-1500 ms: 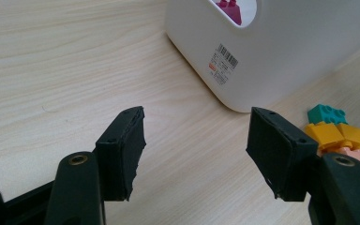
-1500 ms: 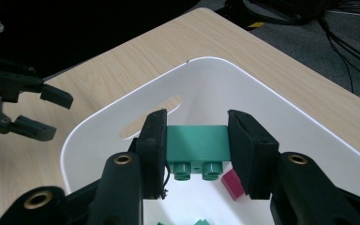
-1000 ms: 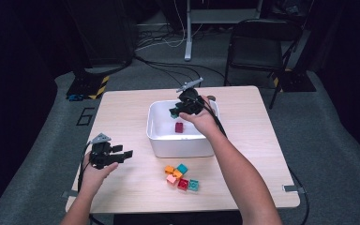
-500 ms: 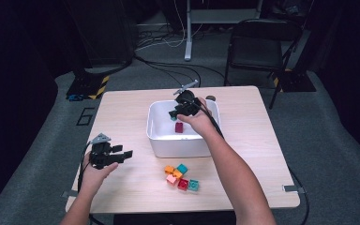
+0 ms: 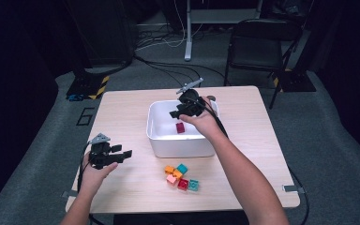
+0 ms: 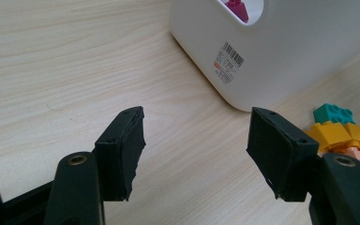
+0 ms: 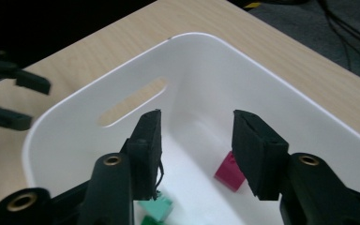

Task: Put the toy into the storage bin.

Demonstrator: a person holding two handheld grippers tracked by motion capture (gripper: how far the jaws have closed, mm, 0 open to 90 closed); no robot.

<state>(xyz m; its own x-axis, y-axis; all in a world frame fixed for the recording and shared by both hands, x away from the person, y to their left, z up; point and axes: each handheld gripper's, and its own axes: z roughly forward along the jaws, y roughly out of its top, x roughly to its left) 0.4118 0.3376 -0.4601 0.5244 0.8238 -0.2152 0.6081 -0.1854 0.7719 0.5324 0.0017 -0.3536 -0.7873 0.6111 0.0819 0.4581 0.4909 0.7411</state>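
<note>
My right gripper [image 5: 177, 112] hangs over the white bin [image 5: 168, 145], pointing down into it. Its jaws have just been opening and stand open with nothing between them in the right gripper view [image 7: 197, 136]. On the bin floor lie a magenta brick [image 7: 229, 173] and, under the left jaw, a green brick [image 7: 157, 206]. The magenta brick [image 5: 180, 127] also shows from above. My left gripper [image 5: 125, 153] rests low at the table's front left, open and empty, its jaws [image 6: 197, 136] aimed at the bin's side wall [image 6: 272, 61].
Several loose bricks [image 5: 181, 176] in orange, teal, pink and red lie in front of the bin; the teal one [image 6: 333, 112] and an orange one [image 6: 337, 133] are close to my left gripper's right jaw. A folding chair [image 5: 258, 42] stands beyond the table.
The right gripper has shifted slightly over the bin. The left hand, the magenta brick and the loose bricks have stayed where they were.
</note>
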